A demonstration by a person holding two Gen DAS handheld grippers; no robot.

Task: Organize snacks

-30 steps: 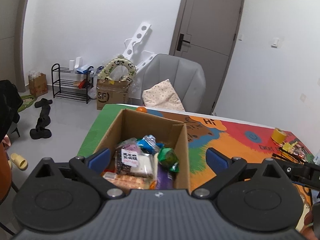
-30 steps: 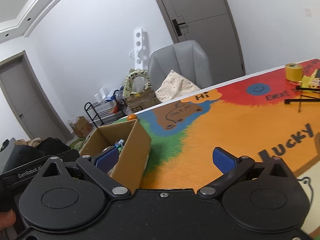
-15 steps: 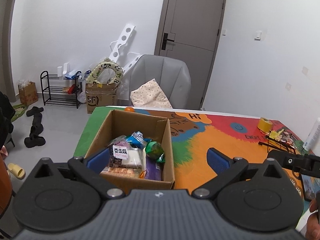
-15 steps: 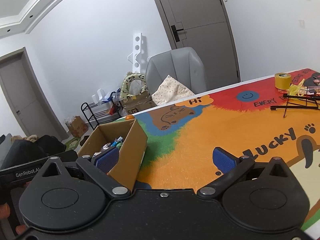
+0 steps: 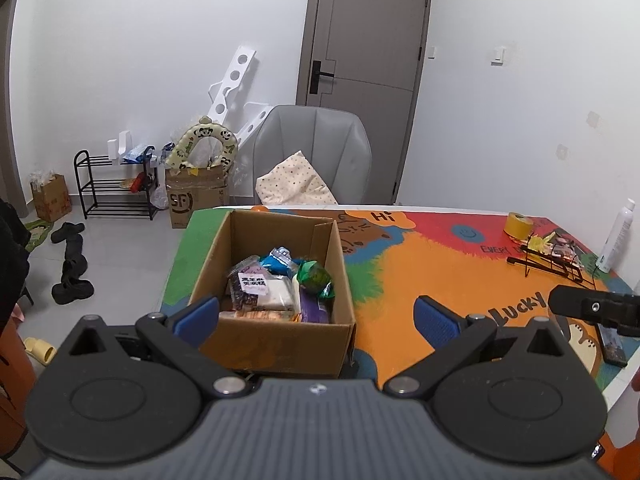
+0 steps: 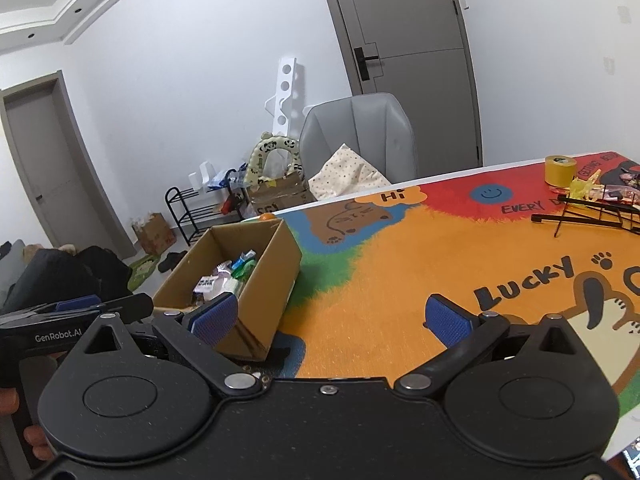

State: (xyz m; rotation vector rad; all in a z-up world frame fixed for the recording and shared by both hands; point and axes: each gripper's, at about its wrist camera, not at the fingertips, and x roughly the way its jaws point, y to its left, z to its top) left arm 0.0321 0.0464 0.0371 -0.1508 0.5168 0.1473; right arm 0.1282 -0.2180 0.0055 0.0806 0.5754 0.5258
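**Asker:** Cardboard, is that what holds the snacks? Where does it sit?

**Describer:** Yes. An open cardboard box (image 5: pixel 276 334) stands on a colourful printed table mat (image 5: pixel 440 280), at the mat's green corner. The box is the landmark for everything else. Inside it lie the snacks (image 5: pixel 276 284): a dark packet with a white label, a blue wrapper, a green wrapper, a purple pack, and an orange-brown pack along the near wall. No snacks are visible on the mat just beside the box.

**Asker:** And the two claws?

**Describer:** The left gripper (image 5: pixel 316 316) hangs in front of the box, with its near wall between the blue pads, fingers spread wide and holding nothing. The right gripper (image 6: pixel 332 314) is to the right of the box, over bare orange mat, also spread wide and empty.

**Asker:** Which step is this?

**Describer:** Judging from the packed box and empty claws, either nearly done or about to sort the contents; I cannot tell which. A next grasp would call for reaching down over the near wall and pinching one wrapper without dragging its neighbours.

**Asker:** Anything else nearby?

**Describer:** Well beyond the box, a yellow tape roll (image 5: pixel 518 225) and a black wire rack (image 5: pixel 548 266).
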